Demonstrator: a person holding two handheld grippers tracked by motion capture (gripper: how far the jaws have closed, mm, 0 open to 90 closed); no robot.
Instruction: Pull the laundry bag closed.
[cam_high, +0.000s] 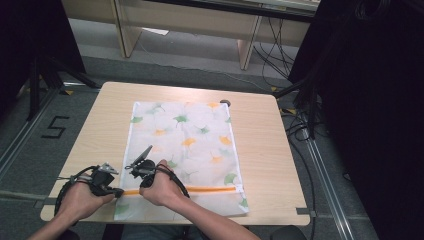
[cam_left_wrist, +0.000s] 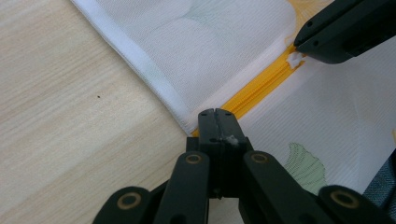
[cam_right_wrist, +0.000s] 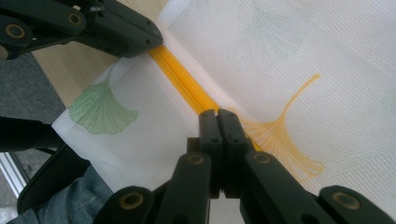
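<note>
Both hands come in low at the table's near edge. The left gripper (cam_high: 116, 191) has its jaws pressed together on the end of the orange zipper (cam_high: 200, 189) at the corner of the white leaf-print mesh bag (cam_high: 185, 145). Just beside it, the right gripper (cam_high: 144, 181) is clamped on the zipper. The bag lies flat on the wooden table (cam_high: 260, 150). Beyond are grey floor, wooden shelf legs (cam_high: 127, 30) and cables (cam_high: 272, 55).
</note>
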